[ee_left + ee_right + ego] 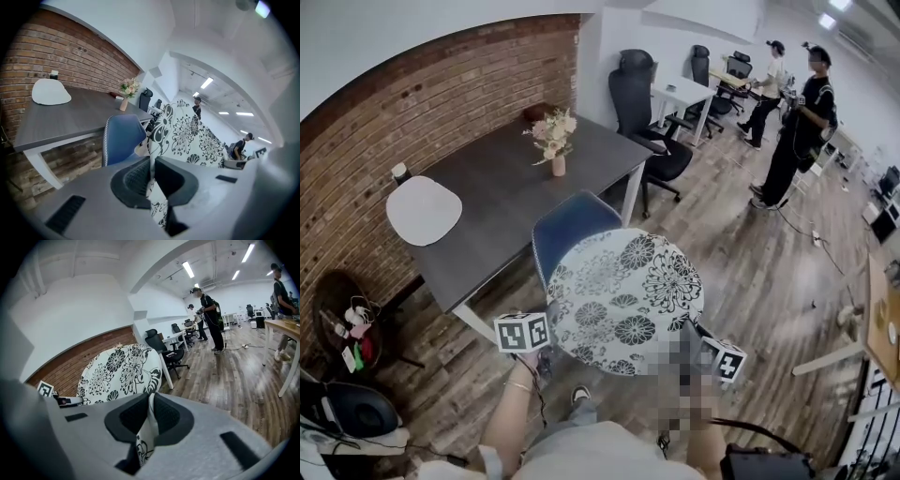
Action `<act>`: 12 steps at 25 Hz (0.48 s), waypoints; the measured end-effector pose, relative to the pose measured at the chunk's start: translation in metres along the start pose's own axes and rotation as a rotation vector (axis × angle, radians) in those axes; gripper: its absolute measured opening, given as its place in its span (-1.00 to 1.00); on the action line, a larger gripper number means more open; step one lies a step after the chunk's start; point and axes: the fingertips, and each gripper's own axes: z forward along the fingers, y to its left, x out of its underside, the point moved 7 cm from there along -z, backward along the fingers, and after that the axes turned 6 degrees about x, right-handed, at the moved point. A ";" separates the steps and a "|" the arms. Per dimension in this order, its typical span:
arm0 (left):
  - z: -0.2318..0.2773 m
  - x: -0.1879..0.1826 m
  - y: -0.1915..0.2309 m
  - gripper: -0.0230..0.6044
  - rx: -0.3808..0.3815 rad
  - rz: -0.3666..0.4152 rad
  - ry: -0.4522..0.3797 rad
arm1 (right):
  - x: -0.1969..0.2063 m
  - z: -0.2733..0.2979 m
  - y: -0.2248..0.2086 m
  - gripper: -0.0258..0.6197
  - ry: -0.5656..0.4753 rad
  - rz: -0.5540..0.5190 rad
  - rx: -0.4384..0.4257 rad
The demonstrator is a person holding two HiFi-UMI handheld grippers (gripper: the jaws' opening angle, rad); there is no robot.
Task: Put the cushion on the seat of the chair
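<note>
A round white cushion (626,300) with a black flower print hangs flat between my two grippers, right over the blue chair (572,228) at the grey table. The chair's seat is hidden beneath the cushion; only its backrest shows. My left gripper (151,176) is shut on the cushion's near left edge, and the cushion (187,136) spreads off to the right of the blue chair (122,138) in its view. On the near right edge my right gripper (151,420) is shut, the cushion (119,373) stretching left from it.
The grey table (502,202) along the brick wall carries a flower vase (557,164) and a white pad (423,210). A black office chair (642,117) stands at its far end. Two people (797,122) stand at the back right. Bags and cables (347,375) lie at the left.
</note>
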 end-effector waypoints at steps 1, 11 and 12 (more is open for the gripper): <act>0.008 -0.006 0.005 -0.89 0.001 -0.004 -0.002 | -0.005 0.010 0.002 -0.83 0.002 0.000 0.000; 0.067 -0.033 0.039 -0.89 0.003 -0.029 0.034 | -0.035 0.075 0.001 -0.83 0.028 -0.018 0.045; 0.071 -0.032 0.040 -0.89 0.000 -0.031 0.039 | -0.035 0.079 -0.002 -0.83 0.032 -0.017 0.049</act>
